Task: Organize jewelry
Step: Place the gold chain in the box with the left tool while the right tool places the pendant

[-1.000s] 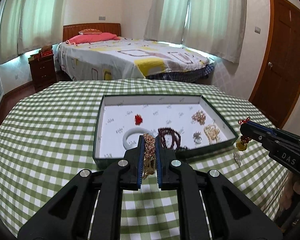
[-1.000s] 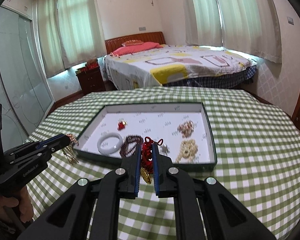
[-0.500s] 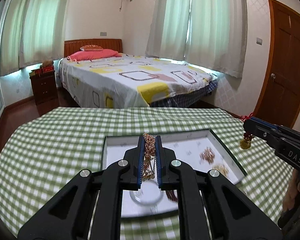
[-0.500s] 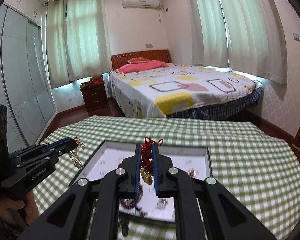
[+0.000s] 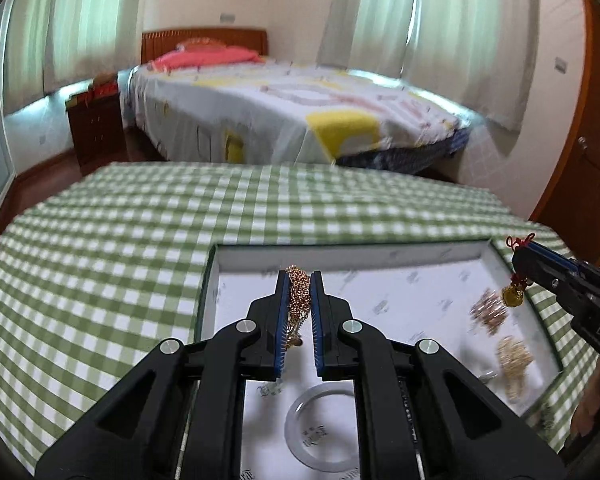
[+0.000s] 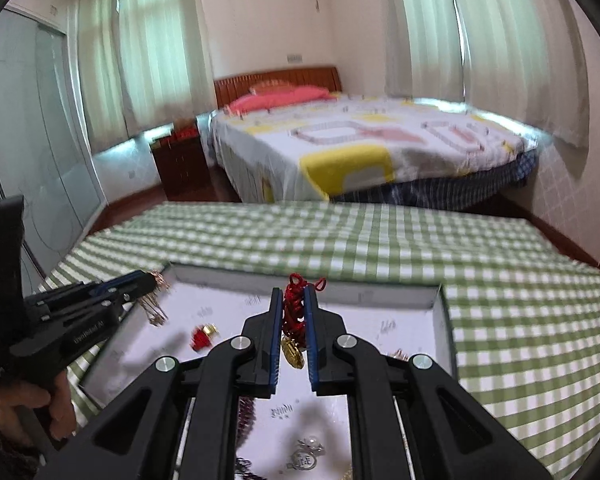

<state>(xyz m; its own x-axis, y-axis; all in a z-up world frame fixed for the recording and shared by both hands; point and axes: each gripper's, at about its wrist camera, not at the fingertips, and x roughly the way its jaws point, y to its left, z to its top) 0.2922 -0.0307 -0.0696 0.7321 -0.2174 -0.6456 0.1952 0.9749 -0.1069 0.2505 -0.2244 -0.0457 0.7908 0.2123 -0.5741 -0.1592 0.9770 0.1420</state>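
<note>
Left gripper (image 5: 300, 312): matte black angular plastic linkage arms, round silver pivot screws, flat fingers (image 5: 281, 320) lined with blue ribbed pads. Right gripper (image 6: 292, 332): same build, black arms, silver screws, blue-edged fingers (image 6: 275, 332). White lettering on side of each black body, partly readable "DAS" on right one. Bare skin of left hand (image 6: 40, 412) wrapped on black handle; dark knitted sleeve cuff at wrist.
</note>
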